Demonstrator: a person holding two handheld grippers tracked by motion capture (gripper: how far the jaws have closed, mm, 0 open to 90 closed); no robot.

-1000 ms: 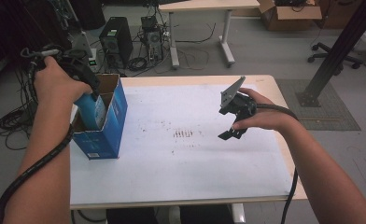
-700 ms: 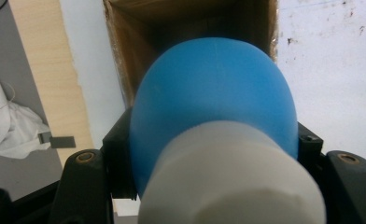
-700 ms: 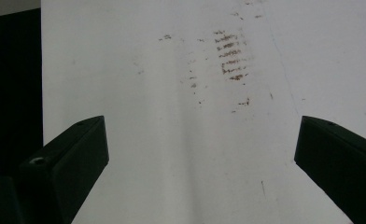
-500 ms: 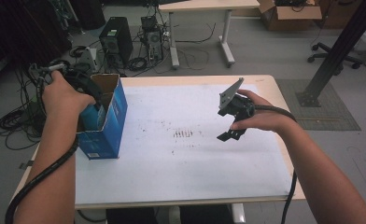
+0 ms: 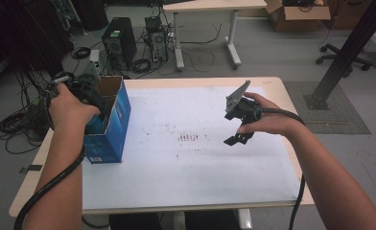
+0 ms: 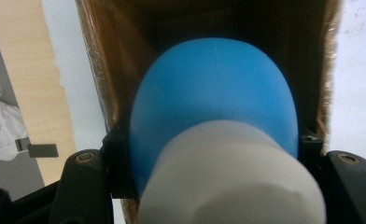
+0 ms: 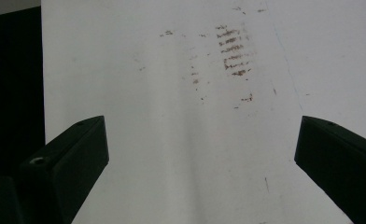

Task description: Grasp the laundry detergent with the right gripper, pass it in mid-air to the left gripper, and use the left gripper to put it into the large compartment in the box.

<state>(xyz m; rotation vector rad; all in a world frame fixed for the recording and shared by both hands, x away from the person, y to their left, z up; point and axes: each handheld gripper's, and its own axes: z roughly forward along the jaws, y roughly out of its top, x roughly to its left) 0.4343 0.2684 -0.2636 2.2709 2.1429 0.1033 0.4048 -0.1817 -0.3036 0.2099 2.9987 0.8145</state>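
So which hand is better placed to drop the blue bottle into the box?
Left. The left gripper already holds the blue bottle in its jaws, inside the open blue box. The right gripper hangs open over the white sheet, apart from the box.

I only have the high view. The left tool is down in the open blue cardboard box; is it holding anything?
Observer: Yes. The left tool is shut on a blue rounded bottle with a white cap.
Operator: Is it inside the box?
Observer: Yes, brown inner walls of the blue cardboard box flank the bottle.
Operator: And the right tool?
Observer: The right tool is open above the white table sheet, over brown smudges.
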